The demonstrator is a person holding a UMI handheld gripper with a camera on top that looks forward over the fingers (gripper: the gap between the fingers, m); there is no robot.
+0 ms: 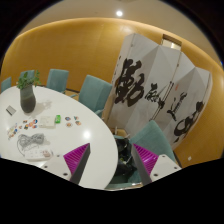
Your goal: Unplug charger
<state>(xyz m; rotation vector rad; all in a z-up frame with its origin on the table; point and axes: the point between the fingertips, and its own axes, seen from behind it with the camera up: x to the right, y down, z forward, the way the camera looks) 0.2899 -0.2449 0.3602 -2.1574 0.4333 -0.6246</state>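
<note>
Charger: maybe the white cable bundle [35, 146] on the round white table [85, 125], hard to tell | gripper [112, 163]: released, holds nothing, 2 pink pads [76, 158] apart | high and far, so the table shows before reaching.

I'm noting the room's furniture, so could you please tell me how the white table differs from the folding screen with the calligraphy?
The white table lies flat and rounded, just ahead of the open gripper; the folding screen stands upright in angled panels, far beyond it. The table carries a vase and small items; the screen bears only large black characters. Both are mainly white, with teal chairs nearby.
</note>
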